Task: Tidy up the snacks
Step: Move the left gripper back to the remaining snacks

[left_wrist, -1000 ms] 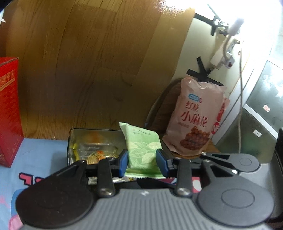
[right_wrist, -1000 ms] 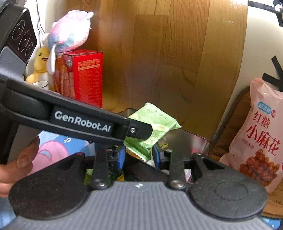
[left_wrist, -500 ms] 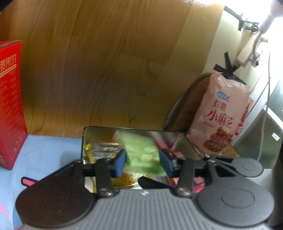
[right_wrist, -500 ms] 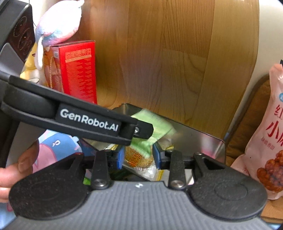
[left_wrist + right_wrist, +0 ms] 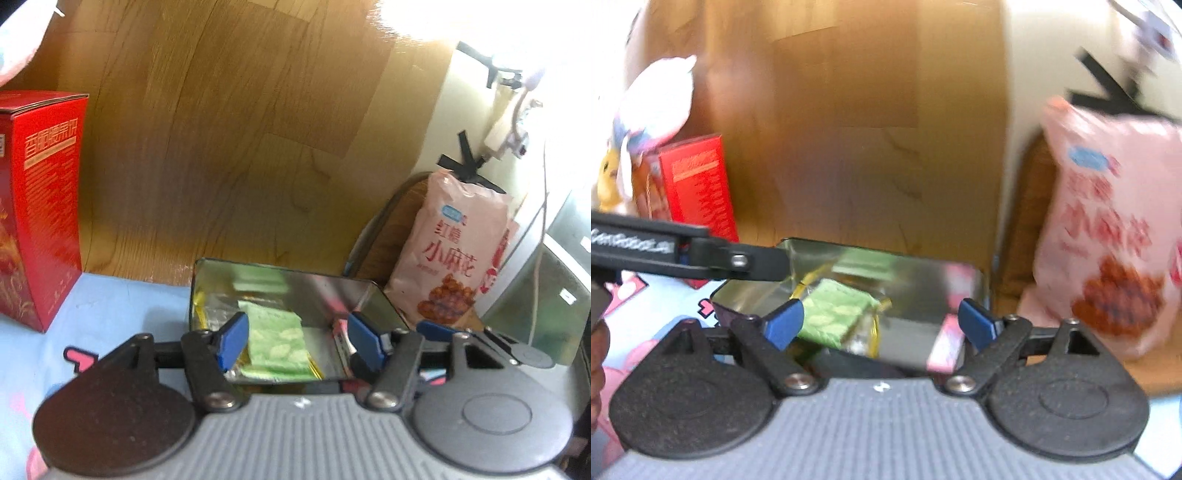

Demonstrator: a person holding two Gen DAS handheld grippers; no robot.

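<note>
Nearest, the left tool (image 5: 295,338) and right tool (image 5: 881,325) both stand spread apart, holding nothing. Between their blue pads the green snack packet (image 5: 277,343) lies inside the metal tin (image 5: 332,291). Behind stand a red box (image 5: 37,206) and a pink bag (image 5: 458,251) printed "小麻花".

A wood-grain panel (image 5: 229,147) fills the back of the scene, meeting a cream wall (image 5: 454,122) at its right edge. Strong glare (image 5: 480,26) washes out the top right corner, where a white power strip (image 5: 504,138) and cord (image 5: 541,236) hang. Black tape (image 5: 463,158) crosses the wall. A blue cartoon-print cloth (image 5: 110,306) covers the surface below.
</note>
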